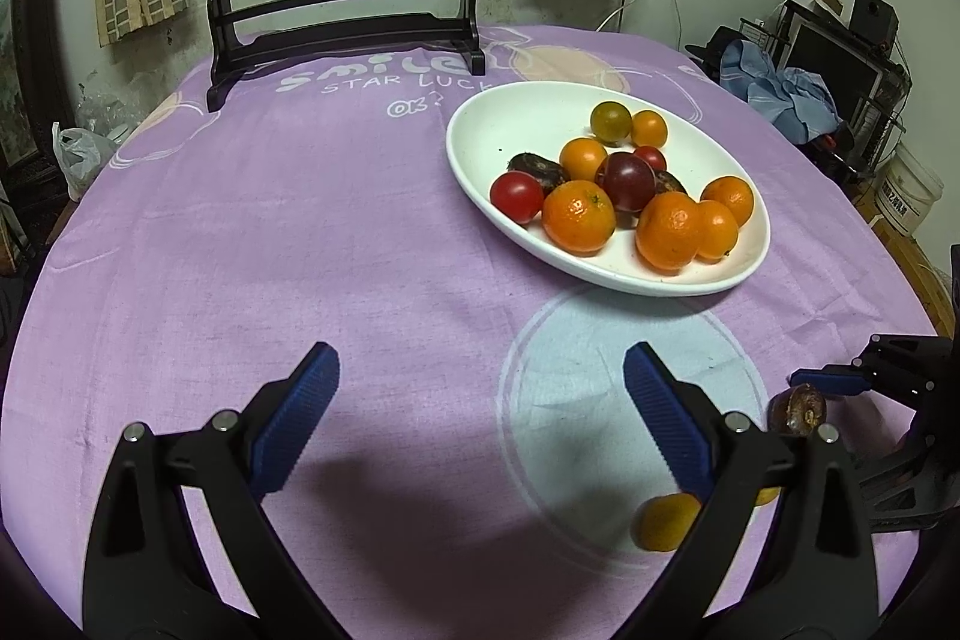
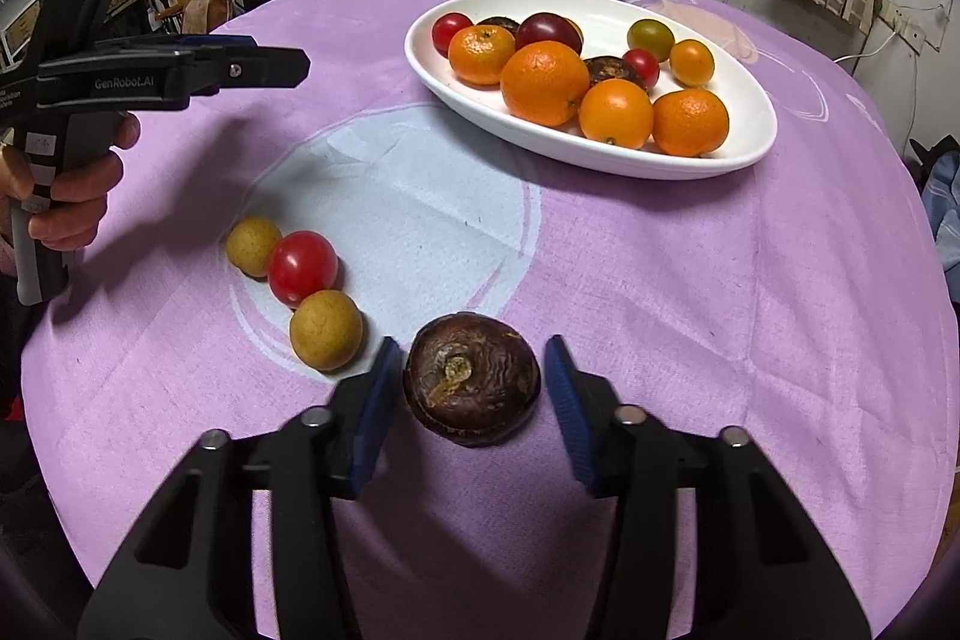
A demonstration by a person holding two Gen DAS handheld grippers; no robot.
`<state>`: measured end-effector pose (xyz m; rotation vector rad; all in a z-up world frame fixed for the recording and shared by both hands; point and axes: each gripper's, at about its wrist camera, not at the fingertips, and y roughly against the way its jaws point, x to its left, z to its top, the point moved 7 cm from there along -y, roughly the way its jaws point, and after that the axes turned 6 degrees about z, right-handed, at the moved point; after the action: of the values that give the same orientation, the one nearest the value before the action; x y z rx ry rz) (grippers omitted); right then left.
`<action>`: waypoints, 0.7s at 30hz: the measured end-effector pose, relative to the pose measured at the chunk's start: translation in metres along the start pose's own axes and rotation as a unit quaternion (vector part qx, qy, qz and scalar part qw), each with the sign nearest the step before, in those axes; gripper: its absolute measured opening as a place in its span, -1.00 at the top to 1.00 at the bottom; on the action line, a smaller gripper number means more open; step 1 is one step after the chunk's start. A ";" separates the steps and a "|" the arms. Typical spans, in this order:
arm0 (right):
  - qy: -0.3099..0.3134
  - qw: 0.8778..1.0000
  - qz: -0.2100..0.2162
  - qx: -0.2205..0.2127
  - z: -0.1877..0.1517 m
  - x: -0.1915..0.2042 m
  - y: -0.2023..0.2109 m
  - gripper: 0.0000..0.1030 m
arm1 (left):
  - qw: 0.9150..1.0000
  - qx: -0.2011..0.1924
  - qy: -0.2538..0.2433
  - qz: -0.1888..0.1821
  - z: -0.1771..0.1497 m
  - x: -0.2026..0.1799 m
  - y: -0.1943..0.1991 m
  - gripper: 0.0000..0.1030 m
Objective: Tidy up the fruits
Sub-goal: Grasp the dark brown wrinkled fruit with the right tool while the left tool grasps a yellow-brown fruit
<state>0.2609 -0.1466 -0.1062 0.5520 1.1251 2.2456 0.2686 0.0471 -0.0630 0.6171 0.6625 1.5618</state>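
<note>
A white oval plate (image 1: pixel 480 130) (image 2: pixel 744 124) on the purple cloth holds several oranges, tomatoes and dark fruits. My right gripper (image 2: pixel 474 388) is open, its fingers on either side of a dark brown wrinkled fruit (image 2: pixel 472 386) on the cloth, a small gap each side. That fruit also shows in the left wrist view (image 1: pixel 797 409). Two tan round fruits (image 2: pixel 326 330) (image 2: pixel 252 245) and a red tomato (image 2: pixel 301 267) lie to its left. My left gripper (image 1: pixel 480 388) is open and empty above the cloth; it shows in the right wrist view (image 2: pixel 282 64).
A black wooden stand with a round painted screen (image 1: pixel 342 10) stands at the table's far side behind the plate. A tan fruit (image 1: pixel 666 520) lies partly behind my left gripper's right finger. Clutter and a white bucket (image 1: pixel 909 196) sit beyond the table's right edge.
</note>
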 end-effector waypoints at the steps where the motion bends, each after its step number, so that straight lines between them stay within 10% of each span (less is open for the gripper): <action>1: -0.003 1.000 0.002 -0.002 0.000 -0.001 0.001 0.15 | 1.000 0.001 -0.002 -0.001 0.000 -0.001 0.000 -0.89; 10: -0.055 0.998 0.015 -0.030 0.007 -0.018 0.013 0.16 | 0.979 0.010 -0.153 -0.132 -0.033 -0.054 0.023 -0.84; 16: -0.075 0.997 0.007 -0.026 0.005 -0.026 0.012 0.16 | 0.967 0.035 -0.209 -0.144 -0.060 -0.071 0.018 0.00; 21: -0.075 0.997 0.008 -0.024 0.006 -0.027 0.011 0.16 | 0.965 0.040 -0.216 -0.142 -0.062 -0.071 0.013 0.08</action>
<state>0.2817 -0.1662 -0.0968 0.6987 0.9917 2.1983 0.2209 -0.0286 -0.0966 0.8533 0.4589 1.0900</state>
